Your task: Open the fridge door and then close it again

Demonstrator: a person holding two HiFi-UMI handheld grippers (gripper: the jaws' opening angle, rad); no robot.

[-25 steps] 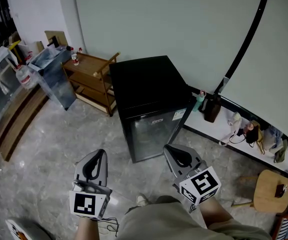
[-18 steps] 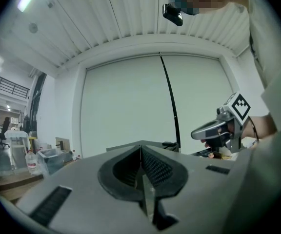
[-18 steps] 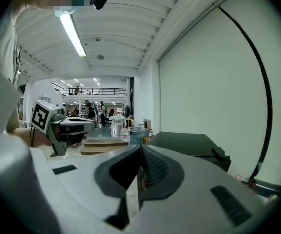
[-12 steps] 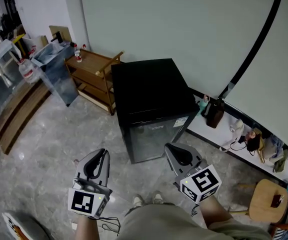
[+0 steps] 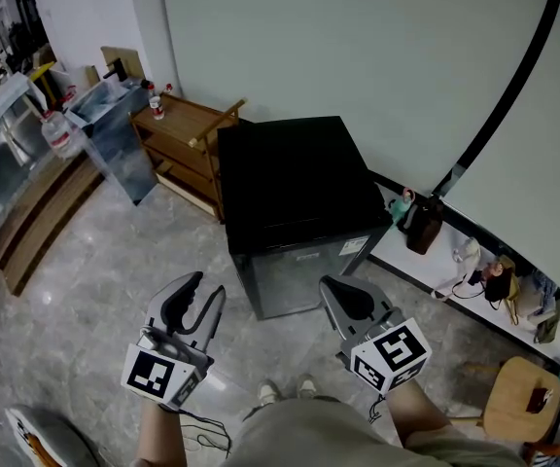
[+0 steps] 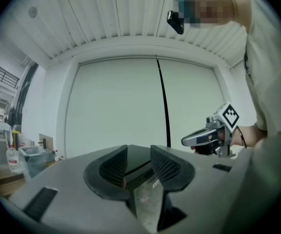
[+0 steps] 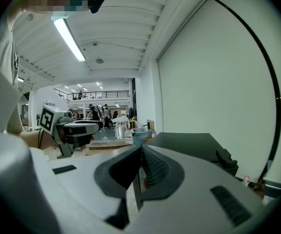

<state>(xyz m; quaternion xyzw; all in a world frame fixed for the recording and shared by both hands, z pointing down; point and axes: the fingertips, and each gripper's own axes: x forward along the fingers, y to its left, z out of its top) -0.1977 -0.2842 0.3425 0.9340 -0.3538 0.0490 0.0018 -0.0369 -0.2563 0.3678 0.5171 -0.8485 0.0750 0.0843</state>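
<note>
A small black fridge (image 5: 295, 178) stands against the pale wall, and its glass door (image 5: 295, 275) is closed and faces me. My left gripper (image 5: 205, 287) hangs in front of the door's left side, a short way off it. Its jaws have just been opening and stand apart with nothing between them. The fridge (image 6: 141, 161) shows through that gap in the left gripper view. My right gripper (image 5: 332, 287) is level with the door's right side, shut and empty, and it touches nothing. The right gripper view shows the fridge (image 7: 194, 145) beyond its closed jaws and the left gripper (image 7: 74, 127) to the side.
A wooden trolley (image 5: 185, 142) stands left of the fridge, with a clear tank (image 5: 115, 129) and a water bottle (image 5: 56, 132) beyond it. Right of the fridge, a low ledge (image 5: 406, 261) holds bottles and bags. A wooden stool (image 5: 518, 397) is at the lower right. My feet (image 5: 285, 390) are on the marble floor.
The left gripper's jaws went from shut to apart. Both grippers and my view have drawn slightly nearer the fridge. The fridge door has stayed closed.
</note>
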